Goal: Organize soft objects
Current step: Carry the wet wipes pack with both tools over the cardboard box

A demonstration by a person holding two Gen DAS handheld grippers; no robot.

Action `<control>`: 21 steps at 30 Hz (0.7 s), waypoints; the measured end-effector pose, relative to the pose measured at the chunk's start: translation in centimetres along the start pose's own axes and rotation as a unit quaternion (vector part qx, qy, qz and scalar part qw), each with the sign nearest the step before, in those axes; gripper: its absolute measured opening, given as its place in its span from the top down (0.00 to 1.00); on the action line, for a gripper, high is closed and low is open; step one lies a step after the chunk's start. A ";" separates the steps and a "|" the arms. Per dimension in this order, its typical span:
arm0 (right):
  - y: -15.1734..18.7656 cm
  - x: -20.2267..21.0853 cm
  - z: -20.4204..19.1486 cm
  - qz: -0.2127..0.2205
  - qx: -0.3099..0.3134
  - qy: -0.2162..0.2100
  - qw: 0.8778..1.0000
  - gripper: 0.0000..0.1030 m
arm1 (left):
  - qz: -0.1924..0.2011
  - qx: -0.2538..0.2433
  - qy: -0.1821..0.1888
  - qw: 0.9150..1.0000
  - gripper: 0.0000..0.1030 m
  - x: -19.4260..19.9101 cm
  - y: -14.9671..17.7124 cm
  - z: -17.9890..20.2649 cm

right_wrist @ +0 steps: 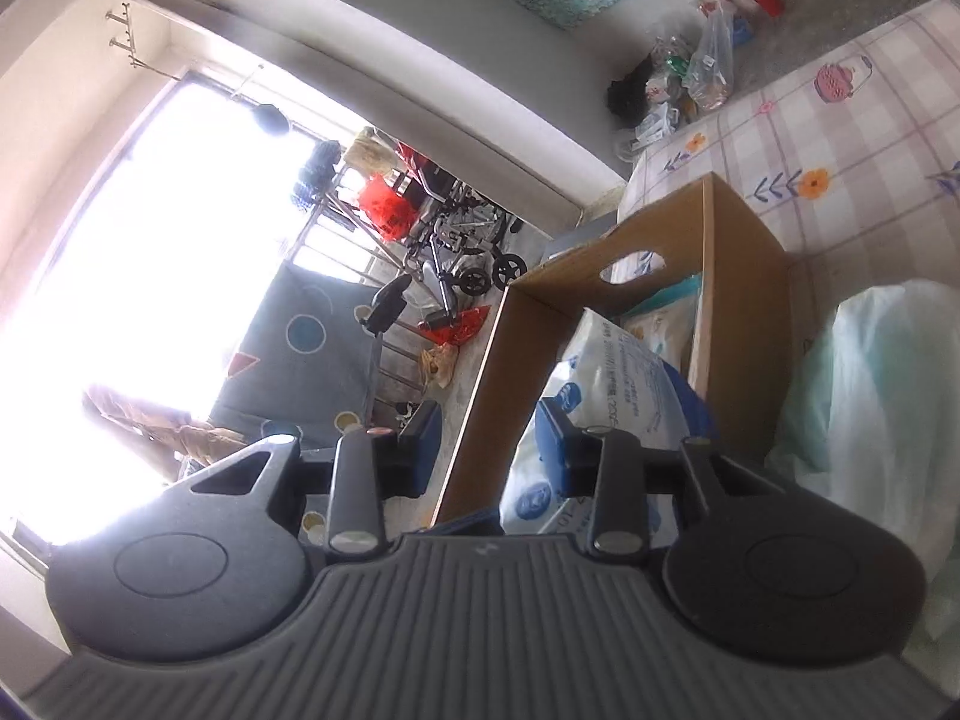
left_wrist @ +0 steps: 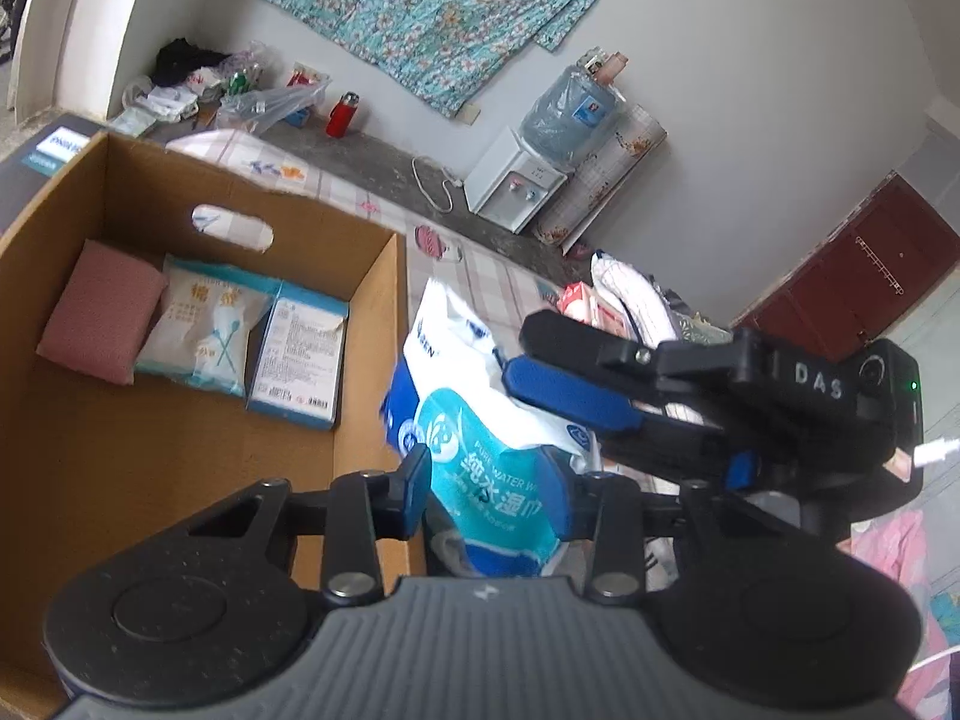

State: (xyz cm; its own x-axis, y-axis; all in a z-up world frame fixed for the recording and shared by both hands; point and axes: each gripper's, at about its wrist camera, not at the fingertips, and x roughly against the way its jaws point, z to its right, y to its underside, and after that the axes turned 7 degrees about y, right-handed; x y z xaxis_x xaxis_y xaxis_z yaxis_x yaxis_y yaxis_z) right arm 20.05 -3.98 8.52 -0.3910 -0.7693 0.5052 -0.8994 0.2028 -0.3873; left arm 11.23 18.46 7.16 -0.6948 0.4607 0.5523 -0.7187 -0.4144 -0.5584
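Gripping a blue and white pack of wet wipes, the left tongs press it from both sides, their blue pads against the soft wrapper. The pack hangs just outside the right wall of the open cardboard box, beside that wall and not over the box's inside.

The right tongs reach in from the right of the box and meet the same pack at its upper part; in the left wrist view their blue pad lies across the top of the wrapper. In the right wrist view only one pad rests against the pack, while the other pad stands clear in the air with nothing on it, so these tongs are partly apart and not clamped (whether the far pad touches anything I cannot tell).

Inside the box, on its floor toward the far wall, three things lie side by side: a pink sponge pad at the left, a white packet of cotton swabs touching it in the middle, and a flat blue-edged carton at the right.

The box stands on a bed with a checked, flower-printed sheet. Right of the box lies a pale, puffy plastic bag.
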 end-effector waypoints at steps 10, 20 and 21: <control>0.8 3.3 4.5 0.024 -0.030 0.040 0.998 0.66 | -0.018 -0.008 0.010 1.000 0.61 -1.9 2.3 -0.7; 2.1 4.6 10.9 0.017 -0.079 0.100 0.992 0.64 | -0.023 -0.056 0.008 0.998 0.61 -2.6 3.3 1.1; 2.2 4.7 11.0 0.017 -0.075 0.105 0.992 0.63 | -0.024 -0.061 0.006 0.998 0.61 -2.6 3.5 1.2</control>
State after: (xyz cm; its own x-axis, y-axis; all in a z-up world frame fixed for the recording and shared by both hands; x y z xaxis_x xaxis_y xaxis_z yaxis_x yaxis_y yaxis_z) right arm 18.41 -13.83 1.59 -0.4399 -0.6203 0.6494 -0.8976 0.3262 -0.2964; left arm 10.49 14.84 4.53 -0.6587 0.4876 0.5730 -0.7418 -0.2936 -0.6029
